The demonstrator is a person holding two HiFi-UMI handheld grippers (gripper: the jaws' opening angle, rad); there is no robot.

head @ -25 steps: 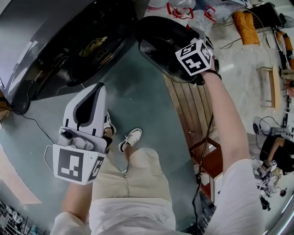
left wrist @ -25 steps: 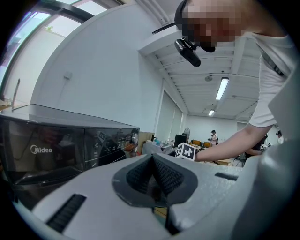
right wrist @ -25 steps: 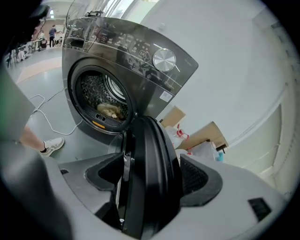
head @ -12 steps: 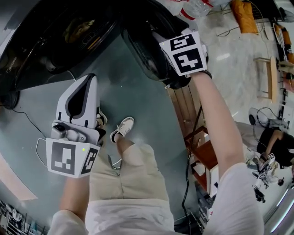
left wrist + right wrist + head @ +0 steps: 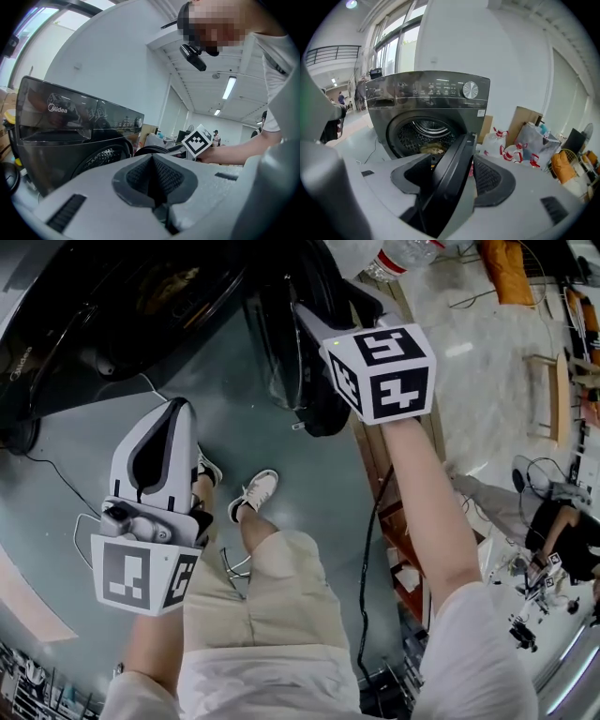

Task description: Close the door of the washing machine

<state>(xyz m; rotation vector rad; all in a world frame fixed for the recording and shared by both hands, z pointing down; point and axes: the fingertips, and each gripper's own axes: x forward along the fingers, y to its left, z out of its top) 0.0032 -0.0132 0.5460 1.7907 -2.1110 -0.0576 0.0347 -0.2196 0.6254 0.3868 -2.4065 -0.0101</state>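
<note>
**At the washer: door edge between the right jaws, not shut yet**

Over on the teal floor sits the big dark front-loader, the washing machine [image 5: 426, 93], with its round opening facing out. Its door [image 5: 461, 150] is swung wide open, hanging off the front and seen nearly edge-on from the right gripper view, so the drum is fully exposed.

Next biggest is the person, looking down at their own light shorts and a white shoe [image 5: 255, 493], with an arm reaching to each side.

The right gripper [image 5: 452, 178] is up at the door with the black rim sitting right between its jaws. They're closing on it, but I can see a sliver of gap on the right pad's side, so it's not clamped.

The left gripper [image 5: 153, 176] hangs lower down and well clear of the machine. Its pads meet, with nothing between them.

Smaller stuff: a bundle of laundry [image 5: 431, 149] lying in the drum, some red-capped plastic bottles [image 5: 506, 145] just right of the machine, the silver knob [image 5: 470, 90] on the panel, and a thin cable [image 5: 56, 479] trailing across the floor.
</note>
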